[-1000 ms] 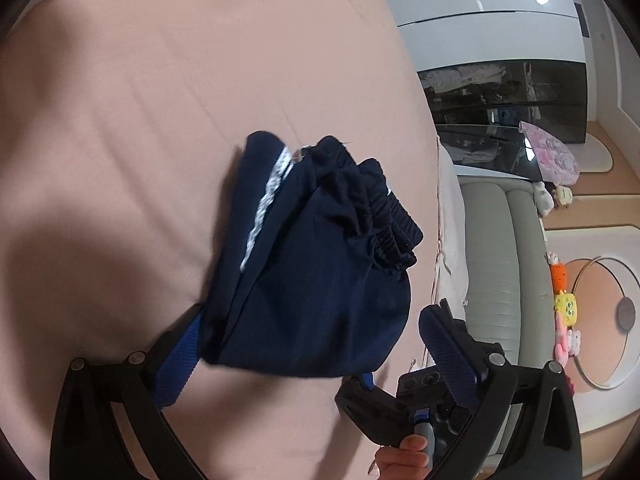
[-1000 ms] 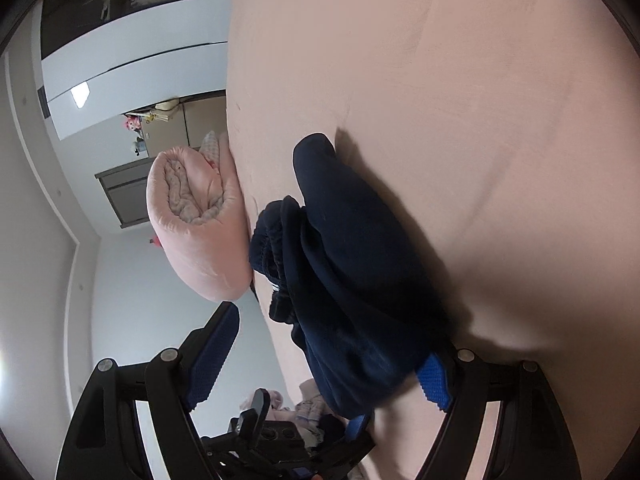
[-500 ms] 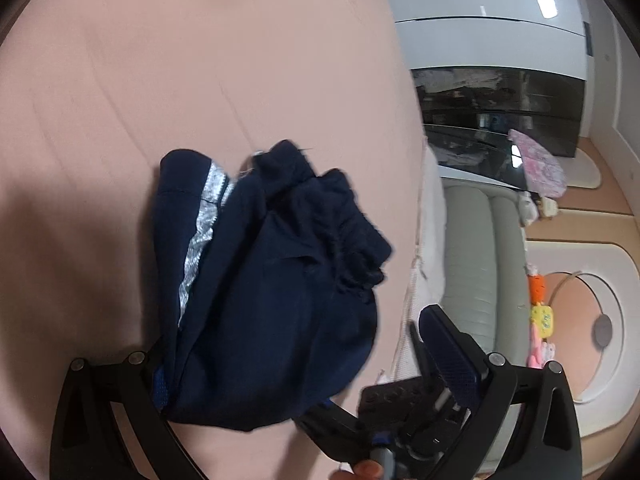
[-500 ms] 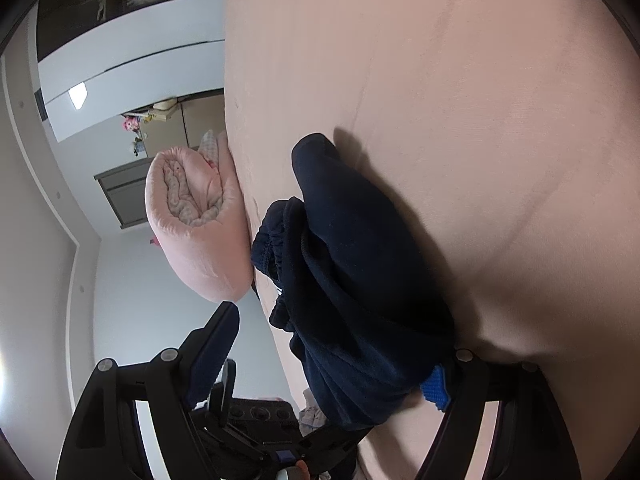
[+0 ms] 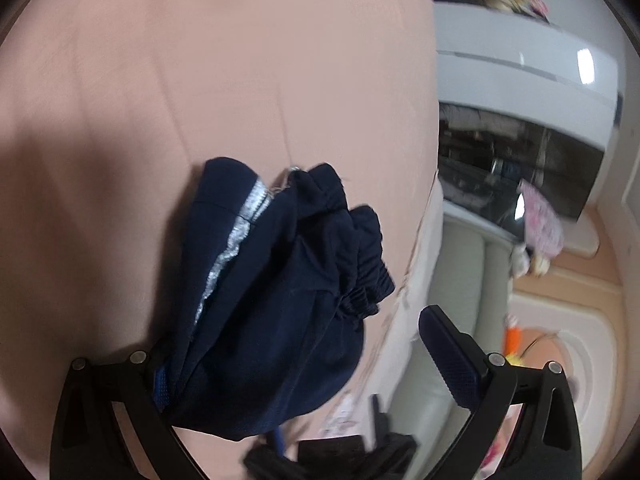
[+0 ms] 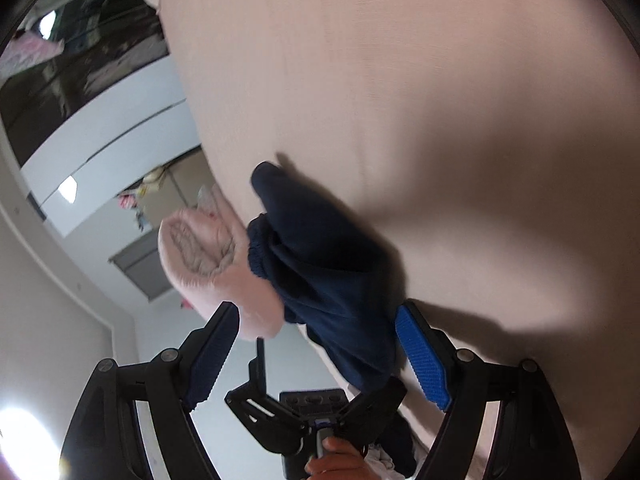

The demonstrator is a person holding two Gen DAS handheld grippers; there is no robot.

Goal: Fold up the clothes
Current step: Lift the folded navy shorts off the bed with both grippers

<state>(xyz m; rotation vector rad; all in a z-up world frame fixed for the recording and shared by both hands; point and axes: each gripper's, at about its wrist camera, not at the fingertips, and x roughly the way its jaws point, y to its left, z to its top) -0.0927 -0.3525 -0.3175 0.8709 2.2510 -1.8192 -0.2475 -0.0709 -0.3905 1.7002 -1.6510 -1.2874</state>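
Pink bed — navy shorts lengthwise, waistband away; both tools released.

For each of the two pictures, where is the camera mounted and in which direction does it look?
Left wrist: on the left hand-held gripper, looking along its open fingers at navy shorts on the pink bed sheet; sofa beyond.
Right wrist: on the right hand-held gripper, looking along its open fingers; a hand below, rolled pink blanket at left.
Shared: the shorts and sheet.
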